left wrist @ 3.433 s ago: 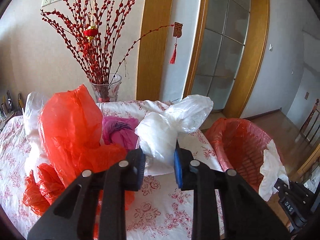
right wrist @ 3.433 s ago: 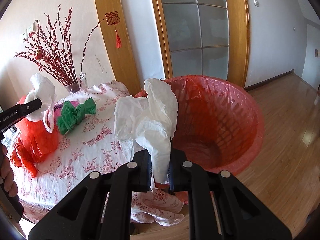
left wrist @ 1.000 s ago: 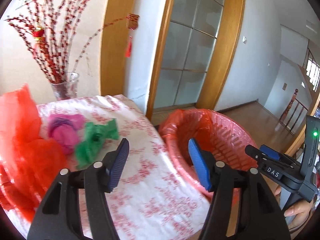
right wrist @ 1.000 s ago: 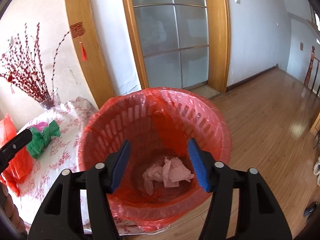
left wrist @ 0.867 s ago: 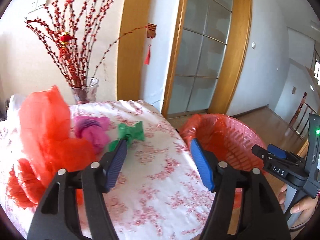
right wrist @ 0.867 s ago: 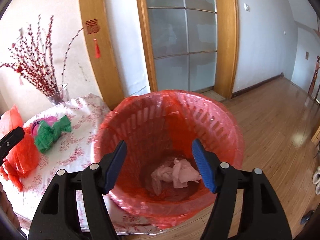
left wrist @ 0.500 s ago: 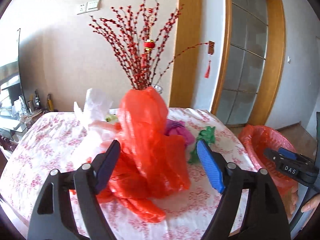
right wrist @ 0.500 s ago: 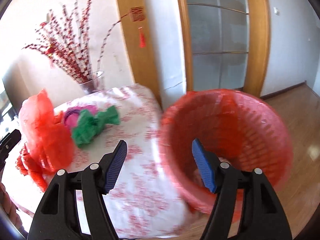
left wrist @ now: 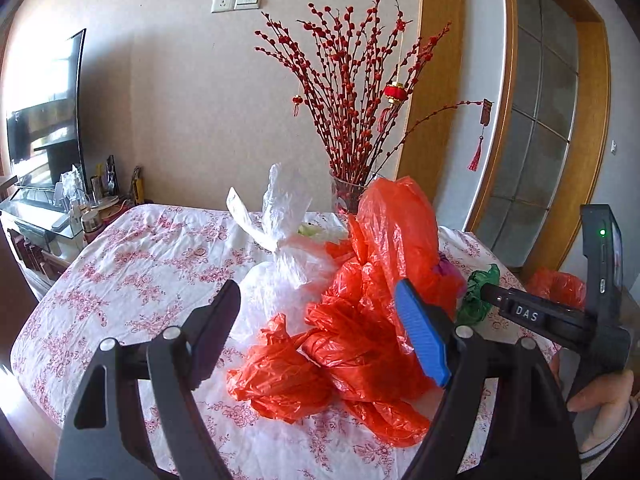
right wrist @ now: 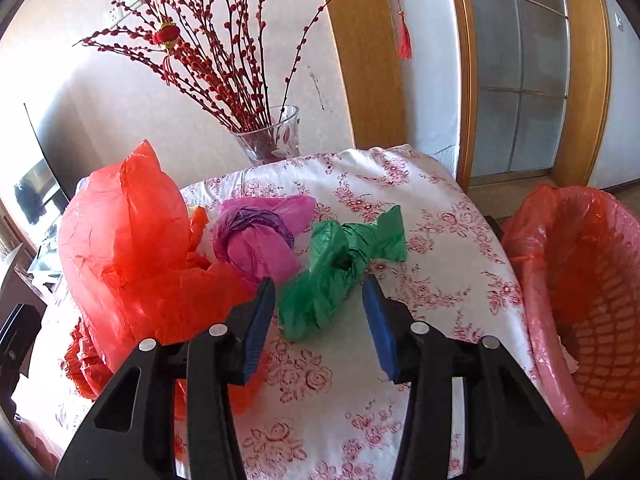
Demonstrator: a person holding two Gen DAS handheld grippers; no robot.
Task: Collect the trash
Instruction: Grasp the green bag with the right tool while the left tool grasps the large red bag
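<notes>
My right gripper (right wrist: 318, 320) is wide open, empty, hovering just above the near end of the green bag (right wrist: 340, 268) on the desk (right wrist: 420, 208). Pink bag (right wrist: 260, 236) sits just left of the green one, touching the big red bag (right wrist: 132, 248) further left. My left gripper (left wrist: 320, 332) is also wide open, empty, facing the red bag pile (left wrist: 360, 320) with the knotted white bag (left wrist: 284, 264) on its far left. Red-lined trash basket (right wrist: 580, 320) stands off the desk's right edge. Vase of red branches (right wrist: 272, 136) at the far side.
</notes>
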